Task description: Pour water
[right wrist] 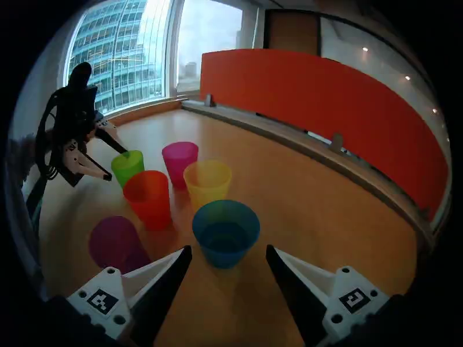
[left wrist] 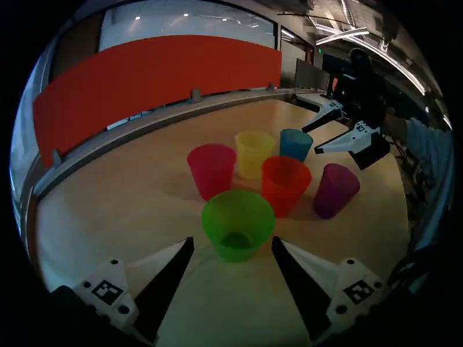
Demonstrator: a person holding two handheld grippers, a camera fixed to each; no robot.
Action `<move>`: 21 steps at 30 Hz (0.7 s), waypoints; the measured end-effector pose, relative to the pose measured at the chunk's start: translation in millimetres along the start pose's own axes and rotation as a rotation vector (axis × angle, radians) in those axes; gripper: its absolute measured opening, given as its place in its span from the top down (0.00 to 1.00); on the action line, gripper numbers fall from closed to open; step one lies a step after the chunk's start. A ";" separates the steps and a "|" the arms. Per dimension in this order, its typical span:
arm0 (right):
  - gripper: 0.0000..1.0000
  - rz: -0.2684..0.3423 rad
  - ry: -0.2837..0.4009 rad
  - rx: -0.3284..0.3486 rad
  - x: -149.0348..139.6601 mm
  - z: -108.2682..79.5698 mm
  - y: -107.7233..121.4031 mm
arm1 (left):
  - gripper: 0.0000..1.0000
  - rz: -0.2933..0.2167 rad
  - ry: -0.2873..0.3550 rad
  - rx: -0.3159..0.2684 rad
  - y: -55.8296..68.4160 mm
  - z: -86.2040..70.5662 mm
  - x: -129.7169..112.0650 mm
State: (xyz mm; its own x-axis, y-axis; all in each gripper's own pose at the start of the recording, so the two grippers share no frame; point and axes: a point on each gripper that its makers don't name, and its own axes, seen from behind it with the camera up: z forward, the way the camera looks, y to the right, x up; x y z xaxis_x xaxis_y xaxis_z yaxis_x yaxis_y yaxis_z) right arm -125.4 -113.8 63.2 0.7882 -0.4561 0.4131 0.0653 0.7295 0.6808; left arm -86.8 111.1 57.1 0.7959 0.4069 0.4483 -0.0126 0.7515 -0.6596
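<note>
Left gripper (left wrist: 231, 239) is spread wide, with the green cup (left wrist: 238, 224) just ahead between its fingers, untouched. Right gripper (right wrist: 227, 248) is spread too, framing the blue cup (right wrist: 226, 232). Both cups look dark at the bottom: water or shadow, can't tell. Pink cup (left wrist: 212, 170), yellow cup (left wrist: 254, 153), orange cup (left wrist: 285, 184) and purple cup (left wrist: 335, 189) crowd between them. Bare wooden table (left wrist: 116, 208) lies all round, ending at an orange partition (left wrist: 150, 75). The right gripper view adds a window (right wrist: 127, 52) with towers.
</note>
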 end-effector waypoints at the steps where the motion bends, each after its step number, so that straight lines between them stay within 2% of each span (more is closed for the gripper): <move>1: 0.00 -0.001 -0.003 0.000 -0.3 2.1 0.0 | 0.00 -0.001 -0.002 -0.002 -0.2 2.0 0.3; 13: 0.00 -0.003 -0.023 0.012 2.3 25.5 -1.1 | 0.00 -0.006 -0.017 -0.018 -0.3 20.9 3.7; 21: 0.00 0.000 -0.024 0.016 4.8 33.8 -1.9 | 0.00 -0.015 -0.014 -0.033 1.7 29.5 7.1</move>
State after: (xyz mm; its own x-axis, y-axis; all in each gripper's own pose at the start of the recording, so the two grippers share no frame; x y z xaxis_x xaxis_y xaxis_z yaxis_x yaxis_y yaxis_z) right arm -142.4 -134.5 84.4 0.7733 -0.4686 0.4271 0.0557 0.7212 0.6904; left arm -99.0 130.6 77.0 0.7874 0.4031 0.4663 0.0193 0.7400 -0.6723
